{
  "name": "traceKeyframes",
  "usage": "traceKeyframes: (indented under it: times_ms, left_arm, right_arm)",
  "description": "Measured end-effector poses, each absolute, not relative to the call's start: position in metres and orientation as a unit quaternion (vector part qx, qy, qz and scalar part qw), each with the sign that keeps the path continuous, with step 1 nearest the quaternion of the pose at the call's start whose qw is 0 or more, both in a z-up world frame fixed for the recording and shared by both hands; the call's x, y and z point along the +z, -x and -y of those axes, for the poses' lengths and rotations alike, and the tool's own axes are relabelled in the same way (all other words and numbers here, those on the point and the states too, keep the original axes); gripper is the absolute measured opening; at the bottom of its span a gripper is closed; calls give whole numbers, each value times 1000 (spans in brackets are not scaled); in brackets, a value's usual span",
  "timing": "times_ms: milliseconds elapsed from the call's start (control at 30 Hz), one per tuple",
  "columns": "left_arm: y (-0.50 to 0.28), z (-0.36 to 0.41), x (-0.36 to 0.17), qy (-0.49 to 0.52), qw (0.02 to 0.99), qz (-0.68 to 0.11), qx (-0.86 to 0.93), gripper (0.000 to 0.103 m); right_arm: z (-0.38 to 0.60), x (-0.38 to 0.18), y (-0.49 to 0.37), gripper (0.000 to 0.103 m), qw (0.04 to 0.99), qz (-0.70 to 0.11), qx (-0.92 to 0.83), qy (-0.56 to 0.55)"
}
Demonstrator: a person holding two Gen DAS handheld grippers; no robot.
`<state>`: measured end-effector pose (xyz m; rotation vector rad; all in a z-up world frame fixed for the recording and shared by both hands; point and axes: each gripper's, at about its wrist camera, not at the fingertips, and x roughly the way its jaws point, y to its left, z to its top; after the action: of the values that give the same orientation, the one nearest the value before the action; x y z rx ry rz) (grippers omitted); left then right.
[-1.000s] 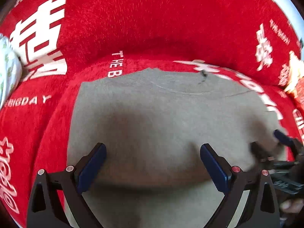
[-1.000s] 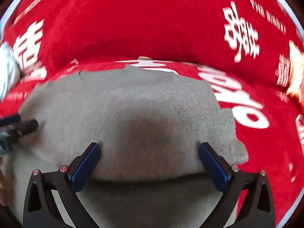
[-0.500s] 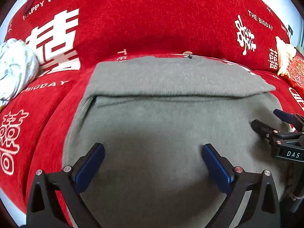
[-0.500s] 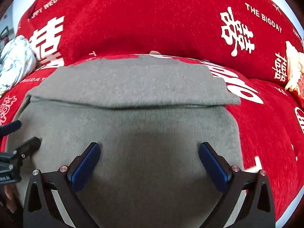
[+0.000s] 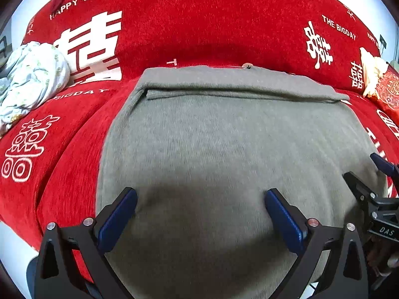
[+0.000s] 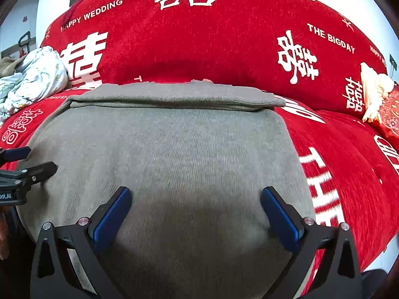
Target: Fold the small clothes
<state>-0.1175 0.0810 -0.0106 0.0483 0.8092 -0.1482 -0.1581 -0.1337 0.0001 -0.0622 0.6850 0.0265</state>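
A grey knitted garment [image 5: 224,144] lies flat on a red sofa seat; it also shows in the right wrist view [image 6: 169,149]. Its far part is folded over into a flat band [image 5: 237,84] along the back. My left gripper [image 5: 199,211] is open and empty above the garment's near left part. My right gripper [image 6: 195,209] is open and empty above its near right part. Each gripper shows at the edge of the other's view: the right gripper in the left wrist view [image 5: 369,174], the left gripper in the right wrist view [image 6: 32,159].
The red sofa cover [image 6: 349,162] with white lettering spreads around the garment, and its backrest [image 5: 199,25] rises behind. A crumpled white floral cloth [image 5: 30,79] lies at the far left. A cream and red cushion [image 5: 381,82] sits at the far right.
Both grippers have drawn back toward me from the fold. The far part of the garment now lies folded over. Both grippers stay open.
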Motion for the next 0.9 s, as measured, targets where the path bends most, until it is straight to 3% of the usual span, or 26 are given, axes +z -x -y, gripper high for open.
traceKeyframes:
  times_ms: [333, 467, 900]
  left_arm:
    - [148, -106, -15, 46, 885, -454, -91, 103]
    - [157, -136, -31, 125, 852, -499, -100, 103]
    - [159, -135, -93, 163, 765, -615, -104, 103]
  right_arm:
    - [140, 3, 184, 103, 912, -406, 38, 40]
    - [162, 4, 199, 103, 902, -431, 22, -5]
    - [214, -29, 202, 103, 833, -541, 4, -116]
